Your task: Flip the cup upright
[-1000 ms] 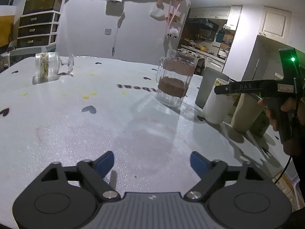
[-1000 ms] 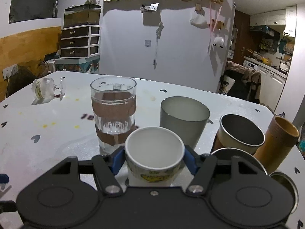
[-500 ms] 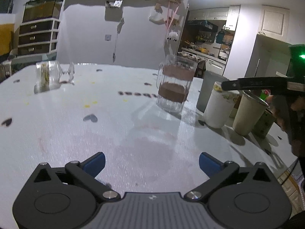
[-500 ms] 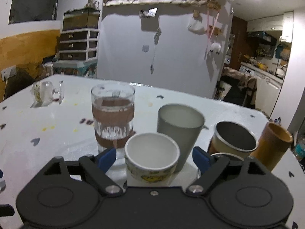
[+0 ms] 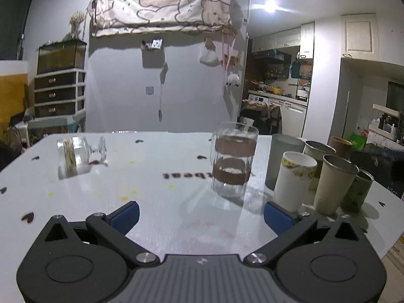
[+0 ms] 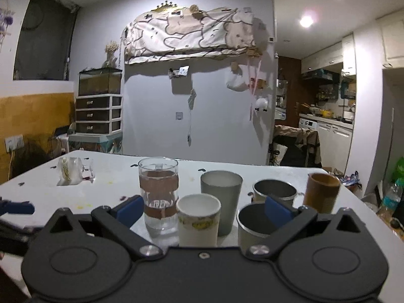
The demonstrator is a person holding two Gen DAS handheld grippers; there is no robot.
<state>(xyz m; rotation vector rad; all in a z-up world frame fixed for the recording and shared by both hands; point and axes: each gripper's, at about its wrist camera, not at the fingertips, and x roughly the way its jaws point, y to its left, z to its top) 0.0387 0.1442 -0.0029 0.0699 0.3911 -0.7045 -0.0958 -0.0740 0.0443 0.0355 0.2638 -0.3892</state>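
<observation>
A clear glass mug (image 5: 73,155) lies on its side at the far left of the white table (image 5: 156,194); it also shows in the right wrist view (image 6: 72,171). A white cup with a yellow print (image 6: 198,218) stands upright just beyond my right gripper (image 6: 203,208), which is open and empty. My left gripper (image 5: 200,217) is open and empty above the table's near middle, far from the lying mug. The white cup (image 5: 294,180) stands to its right.
A tall glass with brown bands (image 6: 159,192), a grey tumbler (image 6: 222,197), metal cups (image 6: 274,192), a brown cup (image 6: 320,192) and a green cup (image 5: 357,192) stand grouped at the right. The table edge runs close on the right.
My right gripper has opened, let go of the white cup and drawn back and up. The cup stands on the table. My left gripper has opened wider and risen.
</observation>
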